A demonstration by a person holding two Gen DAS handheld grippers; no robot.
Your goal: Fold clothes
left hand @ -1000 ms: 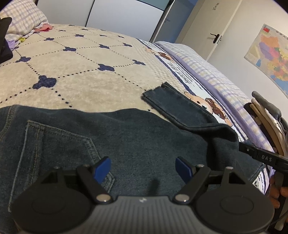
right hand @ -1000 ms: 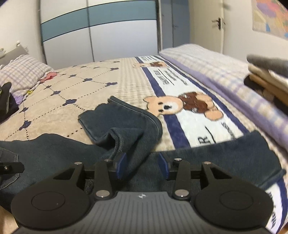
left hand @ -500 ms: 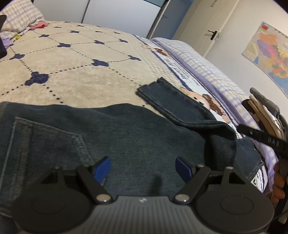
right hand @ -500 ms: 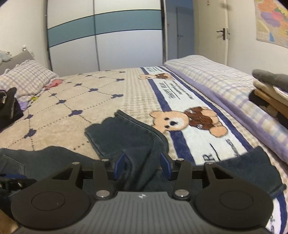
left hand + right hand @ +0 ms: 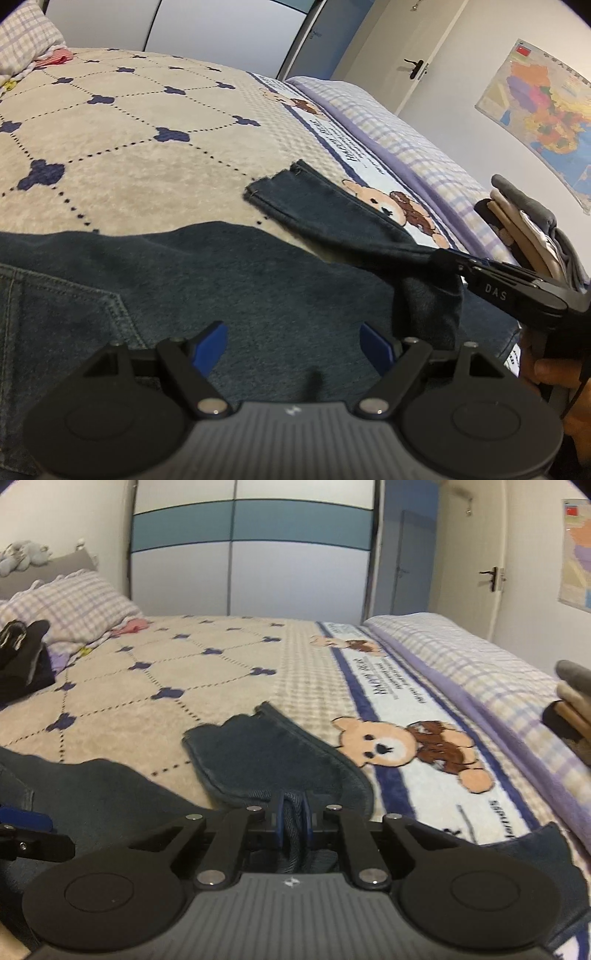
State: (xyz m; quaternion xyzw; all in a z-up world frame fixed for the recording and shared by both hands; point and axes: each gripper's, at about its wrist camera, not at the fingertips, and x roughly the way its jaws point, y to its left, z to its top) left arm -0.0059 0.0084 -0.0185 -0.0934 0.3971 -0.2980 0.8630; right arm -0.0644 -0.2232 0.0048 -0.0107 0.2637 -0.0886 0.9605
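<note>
The dark blue jeans (image 5: 229,280) lie spread across the near part of the bed, seat side up: a stitched back pocket (image 5: 62,317) shows at the left, faded paler than the cloth around it. To the right of the pocket one leg (image 5: 321,206) runs away over the blanket to a hemmed cuff, and a bunched fold of that leg is lifted clear of the rest of the jeans.

The bed (image 5: 122,147) wears a beige blanket with dotted diamonds and navy clover shapes; right of the jeans a white band carries a teddy bear print (image 5: 402,746), then comes a lilac checked quilt (image 5: 465,664). A checked pillow (image 5: 70,605) sits far left of the jeans, a white and teal wardrobe (image 5: 251,550) stands beyond them, a door and a wall map (image 5: 543,110) are to the right, and a pile of folded clothes (image 5: 524,225) rests at the bed's right edge.

The left tongs (image 5: 293,345) hover low over the seat of the jeans, angled downward, blue pads wide apart and touching no cloth. The right tongs (image 5: 293,821), right of the pocket, are closing, their pads pinching the raised denim fold; a hand (image 5: 554,373) grips their handle.
</note>
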